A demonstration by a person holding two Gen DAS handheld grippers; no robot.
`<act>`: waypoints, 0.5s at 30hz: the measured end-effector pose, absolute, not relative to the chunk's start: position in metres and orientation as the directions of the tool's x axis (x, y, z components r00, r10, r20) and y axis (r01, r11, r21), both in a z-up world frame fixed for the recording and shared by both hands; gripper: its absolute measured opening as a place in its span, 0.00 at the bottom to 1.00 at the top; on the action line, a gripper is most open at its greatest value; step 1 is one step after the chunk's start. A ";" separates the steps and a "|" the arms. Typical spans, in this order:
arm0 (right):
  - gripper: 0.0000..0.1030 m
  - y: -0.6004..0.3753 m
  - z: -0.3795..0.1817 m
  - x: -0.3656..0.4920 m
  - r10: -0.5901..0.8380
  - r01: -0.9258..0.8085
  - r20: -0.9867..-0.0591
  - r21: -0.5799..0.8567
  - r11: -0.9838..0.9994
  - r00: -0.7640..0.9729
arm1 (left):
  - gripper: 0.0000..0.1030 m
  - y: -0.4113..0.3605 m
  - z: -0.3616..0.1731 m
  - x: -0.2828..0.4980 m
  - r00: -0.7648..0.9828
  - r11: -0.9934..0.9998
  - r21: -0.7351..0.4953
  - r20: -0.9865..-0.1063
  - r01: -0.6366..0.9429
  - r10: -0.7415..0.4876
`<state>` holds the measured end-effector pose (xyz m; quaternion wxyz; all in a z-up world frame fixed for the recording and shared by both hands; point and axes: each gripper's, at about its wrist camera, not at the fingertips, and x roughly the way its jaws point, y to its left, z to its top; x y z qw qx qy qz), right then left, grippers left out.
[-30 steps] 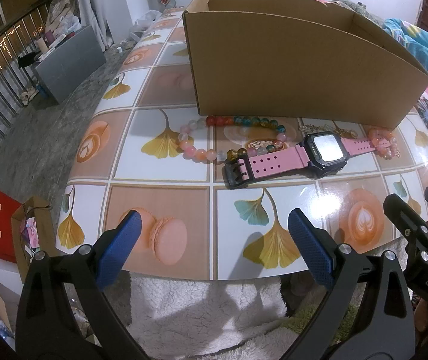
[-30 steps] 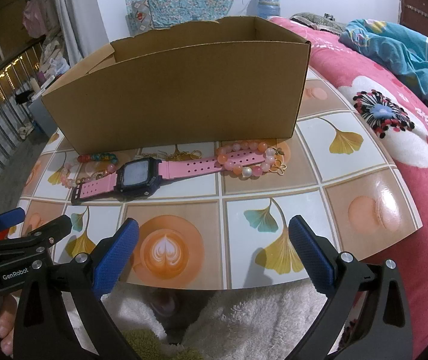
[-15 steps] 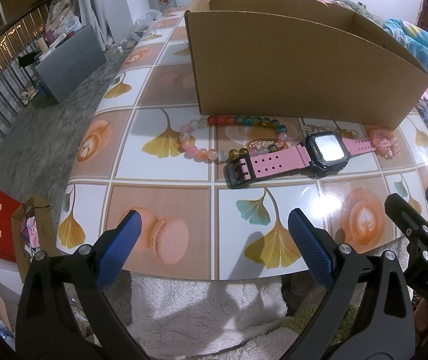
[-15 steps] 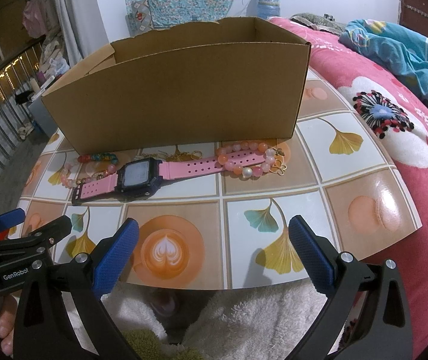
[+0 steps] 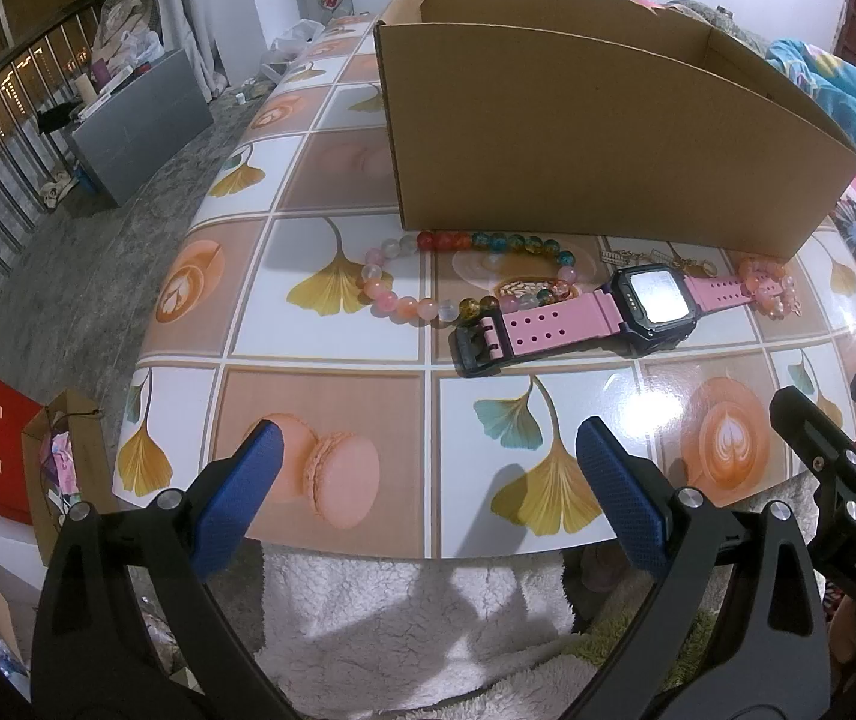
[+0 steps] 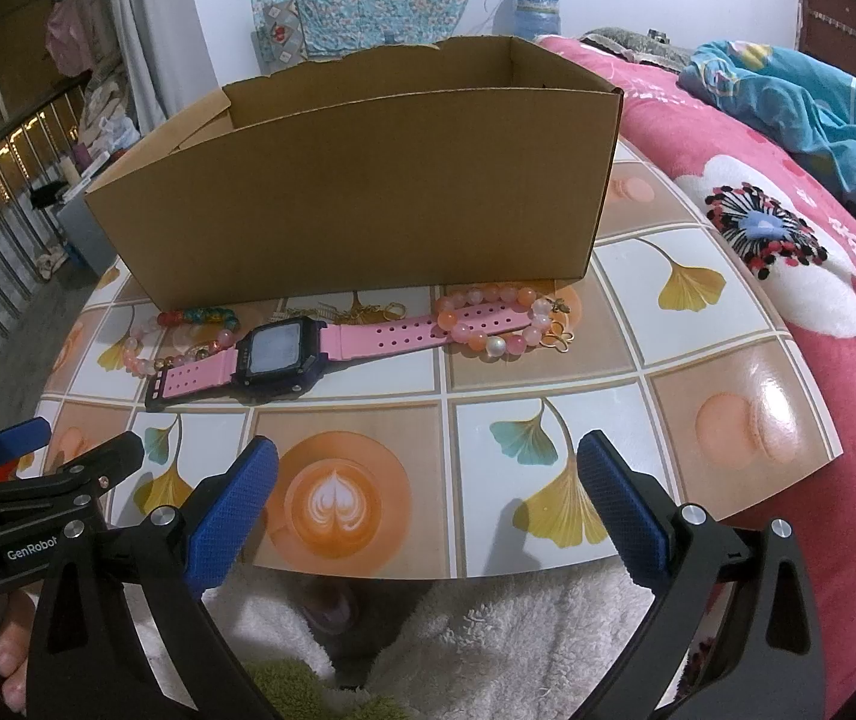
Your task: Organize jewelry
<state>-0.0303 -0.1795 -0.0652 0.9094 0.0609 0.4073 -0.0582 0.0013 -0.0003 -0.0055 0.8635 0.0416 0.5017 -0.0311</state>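
Note:
A pink-strapped digital watch (image 5: 620, 312) (image 6: 308, 351) lies flat on the patterned board (image 5: 332, 408) in front of an open cardboard box (image 5: 578, 120) (image 6: 368, 180). A multicoloured bead bracelet (image 5: 428, 276) (image 6: 188, 330) lies at the watch's left end. A pink bead bracelet (image 5: 770, 291) (image 6: 488, 324) lies around its right strap. Thin gold pieces (image 6: 368, 312) lie by the box wall. My left gripper (image 5: 428, 492) is open and empty at the board's near edge. My right gripper (image 6: 428, 498) is open and empty beside it.
The board (image 6: 728, 360) rests on a white fluffy cover (image 5: 398, 618). A pink floral bedspread (image 6: 788, 240) lies to the right. The floor drops off to the left, with a grey box (image 5: 140, 120) and paper bags (image 5: 26, 462) below.

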 end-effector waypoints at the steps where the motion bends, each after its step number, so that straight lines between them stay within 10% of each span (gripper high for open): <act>1: 0.94 -0.180 -0.065 -0.030 -0.056 0.155 -0.748 0.063 0.986 0.661 | 0.92 0.000 -0.006 0.001 0.495 0.995 0.041 -0.869 0.095 -0.012; 15: 0.94 -0.178 -0.060 -0.028 -0.056 0.149 -0.746 0.058 0.987 0.664 | 0.92 0.000 -0.005 0.001 0.494 0.995 0.040 -0.869 0.096 -0.012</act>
